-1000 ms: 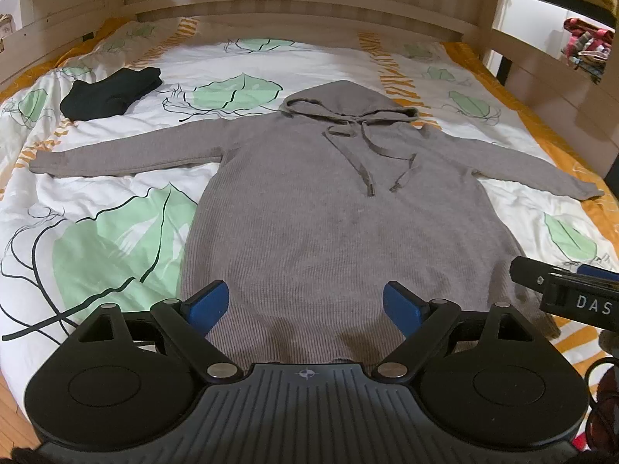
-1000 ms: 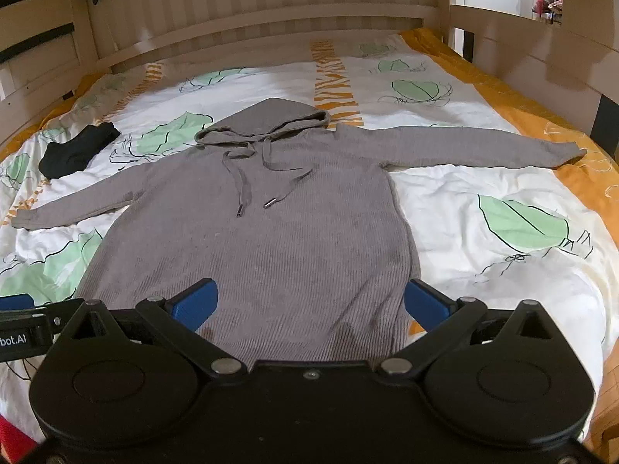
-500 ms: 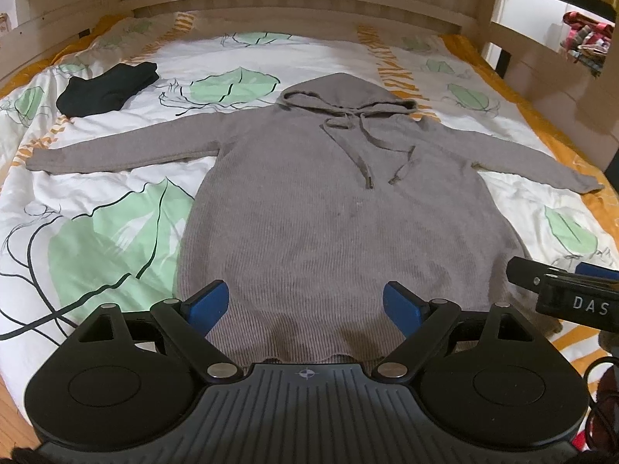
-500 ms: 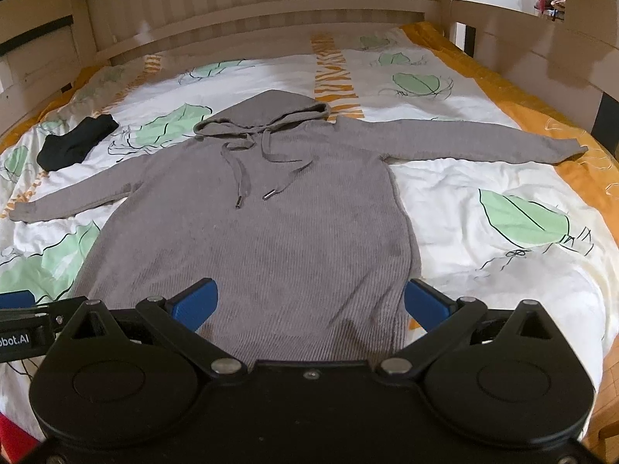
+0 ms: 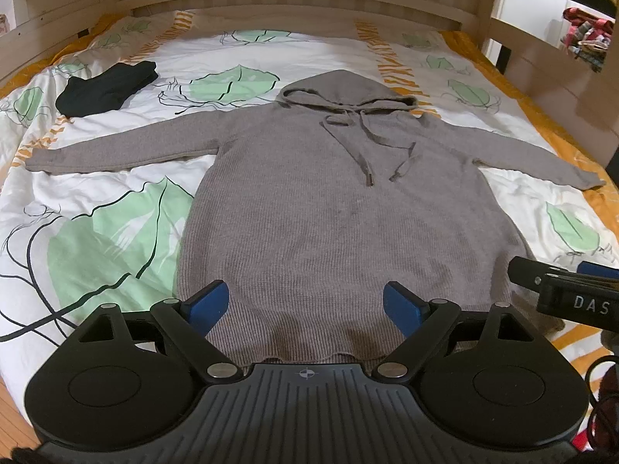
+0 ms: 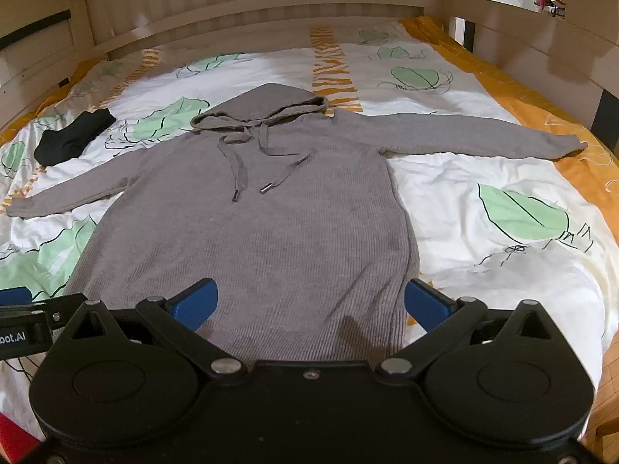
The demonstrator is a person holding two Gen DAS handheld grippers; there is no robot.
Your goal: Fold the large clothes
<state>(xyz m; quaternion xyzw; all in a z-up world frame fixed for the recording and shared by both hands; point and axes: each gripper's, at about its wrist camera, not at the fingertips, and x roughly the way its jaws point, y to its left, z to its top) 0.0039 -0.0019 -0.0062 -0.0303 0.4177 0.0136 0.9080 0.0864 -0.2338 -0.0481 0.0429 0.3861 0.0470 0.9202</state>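
A large grey knitted hoodie lies flat and face up on the bed, hood at the far end, both sleeves spread out sideways, drawstrings loose on the chest. It also shows in the right wrist view. My left gripper is open and empty, above the hem near the hoodie's middle. My right gripper is open and empty, above the hem toward the hoodie's right side. The right gripper's body shows at the right edge of the left wrist view.
The bed has a white duvet with green leaves and orange edges. A folded black garment lies at the far left, also in the right wrist view. Wooden bed rails enclose the far end and sides.
Both views have risen and tilted slightly, so the hoodie sits a little higher and farther in frame. Both grippers stay open; the hoodie has not moved.
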